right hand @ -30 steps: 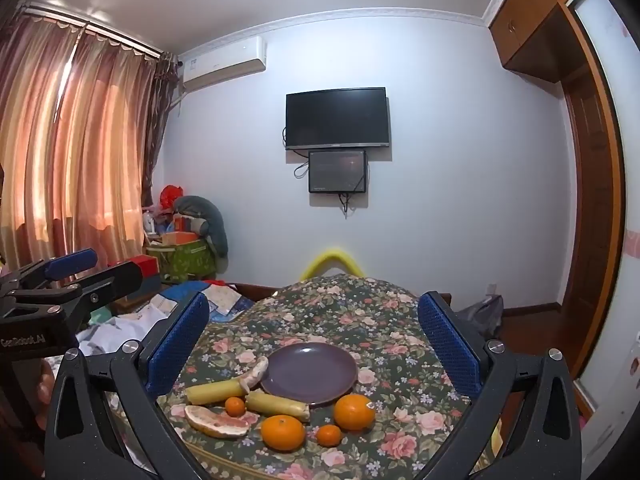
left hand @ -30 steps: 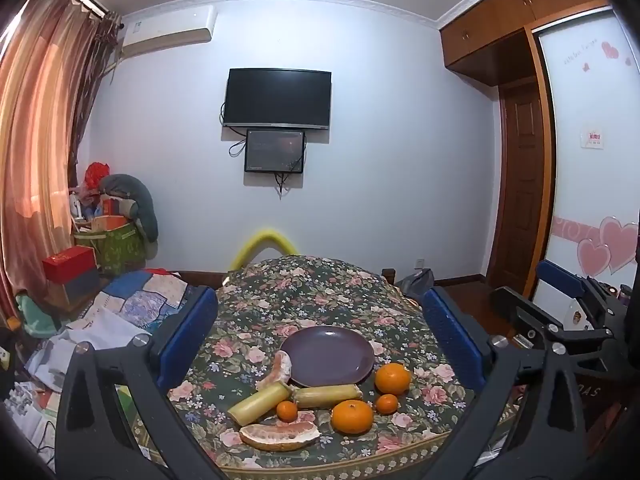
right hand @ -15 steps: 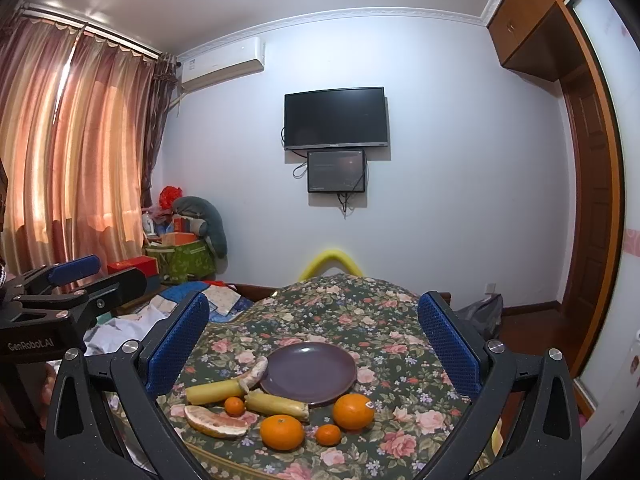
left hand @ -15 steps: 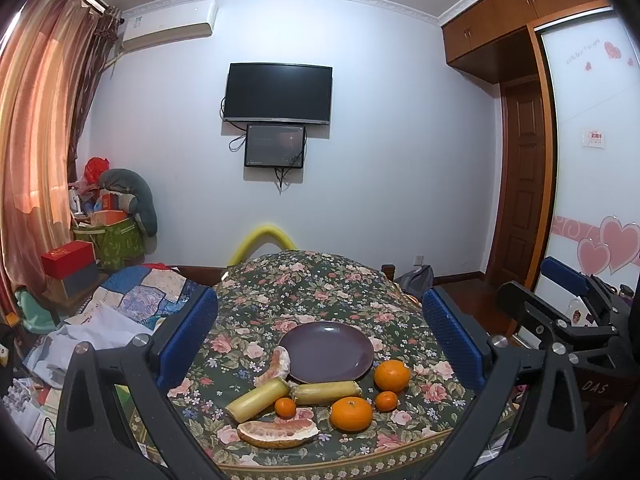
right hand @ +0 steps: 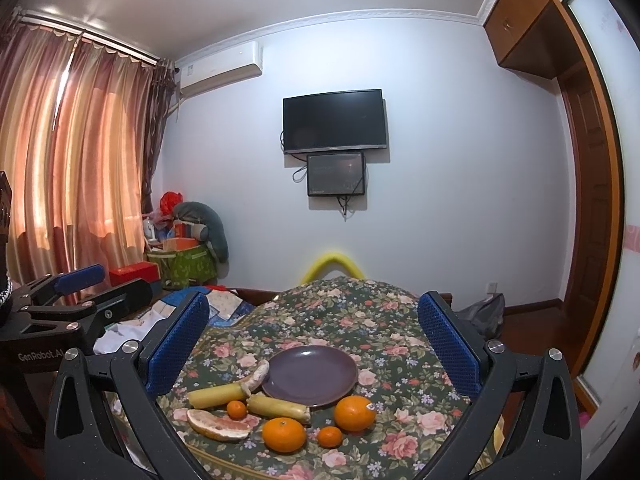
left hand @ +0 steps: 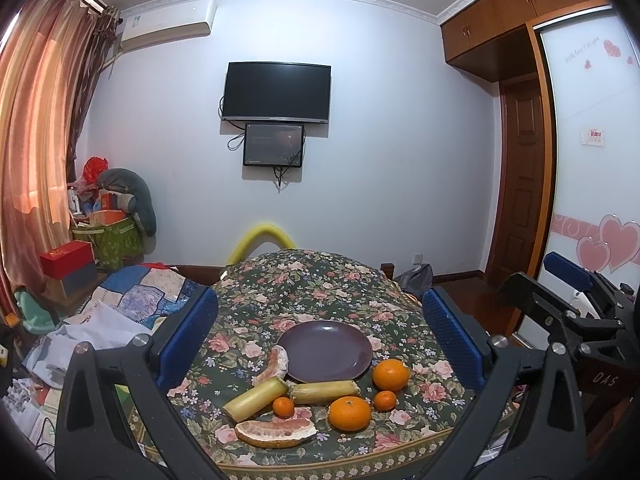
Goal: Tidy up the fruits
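"GenRobot.AI" lettering on left gripper [right hand: 76, 292], "DAS" on right gripper [left hand: 560, 280]

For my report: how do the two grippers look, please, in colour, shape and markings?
Both the left gripper and the right gripper have black angular frames with silver screws and two blue textured finger pads. White lettering marks their sides: "GenRobot.AI" on the left, "DAS" on the right.
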`<state>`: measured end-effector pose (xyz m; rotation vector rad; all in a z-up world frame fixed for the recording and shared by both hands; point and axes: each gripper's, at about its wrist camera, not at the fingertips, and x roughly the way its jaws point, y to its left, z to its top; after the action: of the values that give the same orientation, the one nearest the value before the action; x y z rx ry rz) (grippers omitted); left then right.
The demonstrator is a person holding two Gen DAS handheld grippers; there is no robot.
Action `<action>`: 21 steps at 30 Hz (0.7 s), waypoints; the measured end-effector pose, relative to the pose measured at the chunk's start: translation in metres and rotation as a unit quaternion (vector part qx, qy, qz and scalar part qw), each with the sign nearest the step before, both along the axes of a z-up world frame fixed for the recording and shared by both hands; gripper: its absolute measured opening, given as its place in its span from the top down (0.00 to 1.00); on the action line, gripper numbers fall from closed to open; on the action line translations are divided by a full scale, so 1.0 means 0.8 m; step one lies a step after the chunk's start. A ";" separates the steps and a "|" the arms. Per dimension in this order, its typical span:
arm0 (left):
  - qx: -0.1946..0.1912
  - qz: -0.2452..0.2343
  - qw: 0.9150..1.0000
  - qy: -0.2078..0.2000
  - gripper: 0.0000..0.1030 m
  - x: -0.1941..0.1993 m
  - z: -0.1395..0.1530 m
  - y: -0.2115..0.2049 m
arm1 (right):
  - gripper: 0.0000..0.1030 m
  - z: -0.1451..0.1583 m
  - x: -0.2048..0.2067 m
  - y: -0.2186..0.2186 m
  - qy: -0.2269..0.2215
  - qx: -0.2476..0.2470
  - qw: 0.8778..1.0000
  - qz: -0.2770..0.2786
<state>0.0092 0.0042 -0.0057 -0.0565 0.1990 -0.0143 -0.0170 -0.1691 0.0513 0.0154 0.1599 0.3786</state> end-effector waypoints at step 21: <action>0.003 0.000 1.000 0.001 0.00 0.003 0.000 -0.002 | 0.00 -0.003 0.001 0.000 0.005 0.000 1.000 0.000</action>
<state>0.0120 0.0024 -0.0061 -0.0516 0.2009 -0.0131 -0.0164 -0.1689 0.0490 0.0173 0.1691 0.3779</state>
